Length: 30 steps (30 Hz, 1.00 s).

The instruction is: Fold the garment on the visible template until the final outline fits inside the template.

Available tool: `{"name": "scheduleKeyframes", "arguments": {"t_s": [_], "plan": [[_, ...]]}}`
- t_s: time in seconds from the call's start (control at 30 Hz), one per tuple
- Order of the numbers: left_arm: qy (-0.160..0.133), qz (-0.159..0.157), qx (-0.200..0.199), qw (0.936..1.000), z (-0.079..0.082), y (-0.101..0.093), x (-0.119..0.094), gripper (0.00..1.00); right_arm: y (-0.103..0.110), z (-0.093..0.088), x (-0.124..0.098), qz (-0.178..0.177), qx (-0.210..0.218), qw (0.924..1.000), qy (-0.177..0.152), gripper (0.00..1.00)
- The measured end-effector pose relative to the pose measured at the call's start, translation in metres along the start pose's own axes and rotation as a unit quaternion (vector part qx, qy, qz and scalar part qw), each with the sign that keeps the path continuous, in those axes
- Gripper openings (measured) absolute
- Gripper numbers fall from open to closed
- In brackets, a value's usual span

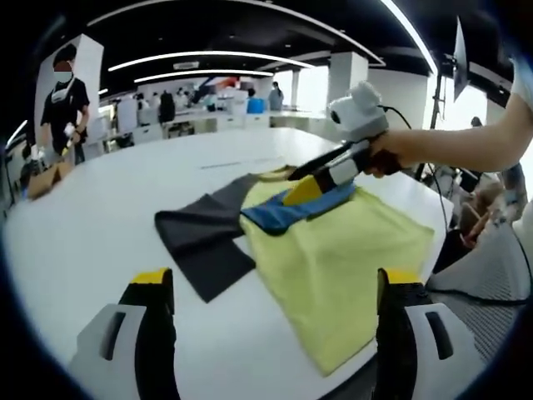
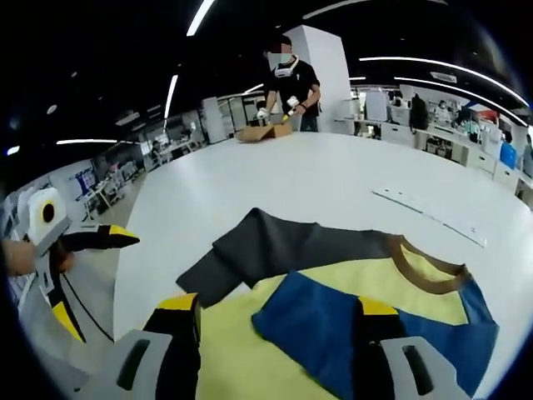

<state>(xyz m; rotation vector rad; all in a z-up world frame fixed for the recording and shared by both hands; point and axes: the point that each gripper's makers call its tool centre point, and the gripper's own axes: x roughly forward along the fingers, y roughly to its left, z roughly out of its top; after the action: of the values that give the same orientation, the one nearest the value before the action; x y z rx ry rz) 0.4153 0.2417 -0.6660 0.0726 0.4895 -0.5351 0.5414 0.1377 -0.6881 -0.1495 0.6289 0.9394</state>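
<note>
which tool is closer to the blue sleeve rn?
Right. The right tool is down at the blue sleeve; the left tool hangs back at the table's near edge, open.

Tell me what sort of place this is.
Probably an open-plan office or lab: long ceiling light strips, rows of desks behind, and a big white table carrying the garment.

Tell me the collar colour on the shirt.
Brown collar on the shirt, clearest in the right gripper view.

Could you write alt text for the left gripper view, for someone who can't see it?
A yellow garment with blue and dark grey parts lies on a white table. The right gripper, held in a hand, touches the blue part; the left gripper hangs open nearby.
</note>
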Motion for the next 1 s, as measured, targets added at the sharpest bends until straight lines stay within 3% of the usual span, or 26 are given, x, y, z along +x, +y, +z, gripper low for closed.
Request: {"name": "scheduleKeyframes", "arguments": {"t_s": [0.7,0.87,1.0], "plan": [[-0.004,-0.022,0.011,0.9997,0.025,0.009,0.036,0.92,-0.063,-0.034,-0.074,-0.07,0.028,0.9971,-0.01,0.72],[-0.006,-0.025,0.011,0.9996,0.031,0.011,0.044,0.84,-0.079,-0.046,-0.093,-0.09,0.031,0.9954,-0.011,0.66],[-0.007,-0.027,0.017,0.9995,0.037,0.012,0.054,0.83,-0.09,-0.054,-0.103,-0.102,0.04,0.9939,-0.014,0.62]]}}
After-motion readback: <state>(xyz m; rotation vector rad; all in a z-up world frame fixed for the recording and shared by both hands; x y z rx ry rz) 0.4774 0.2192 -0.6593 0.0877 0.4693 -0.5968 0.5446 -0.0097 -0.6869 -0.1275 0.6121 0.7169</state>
